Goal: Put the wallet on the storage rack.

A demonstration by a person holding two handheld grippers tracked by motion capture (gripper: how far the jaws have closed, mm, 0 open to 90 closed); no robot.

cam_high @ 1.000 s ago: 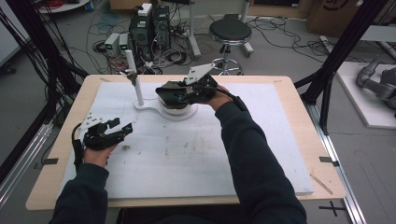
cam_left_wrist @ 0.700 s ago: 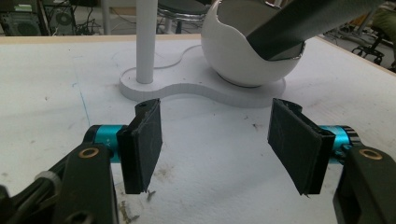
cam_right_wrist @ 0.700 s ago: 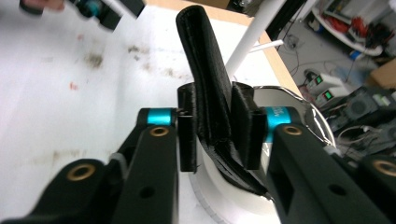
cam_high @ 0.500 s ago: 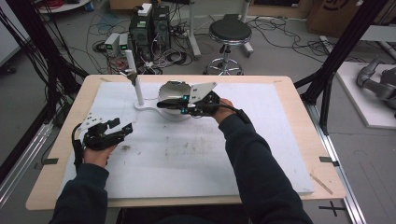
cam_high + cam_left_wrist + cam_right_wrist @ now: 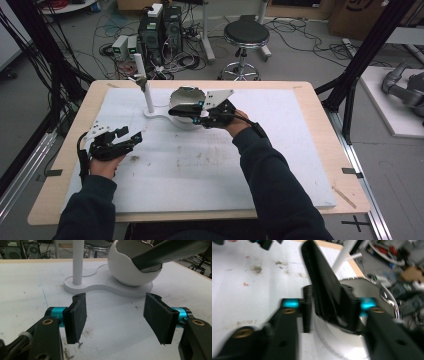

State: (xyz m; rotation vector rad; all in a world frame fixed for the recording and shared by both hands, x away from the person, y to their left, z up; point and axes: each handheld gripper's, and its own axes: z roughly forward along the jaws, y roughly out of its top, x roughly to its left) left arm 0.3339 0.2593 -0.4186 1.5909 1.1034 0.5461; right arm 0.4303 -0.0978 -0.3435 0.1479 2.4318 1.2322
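Observation:
A white egg-shaped bowl with a shiny metal inside stands on a flat white base beside a white post. My right gripper reaches over the bowl's near rim. A flat black bar runs out between its pads, with its far end in the bowl. The jaws have just been opening, and in the blurred right gripper view the bar still fills the gap from pad to pad. My left gripper rests open and empty low over the mat, pointing at the bowl.
A white mat with brown stains covers most of the wooden table. Behind the table stand a black stool and computer boxes among cables. Black frame posts rise at both sides.
My right gripper has come down from above the bowl to its near rim, so the bowl's opening now shows. The left gripper has stayed put.

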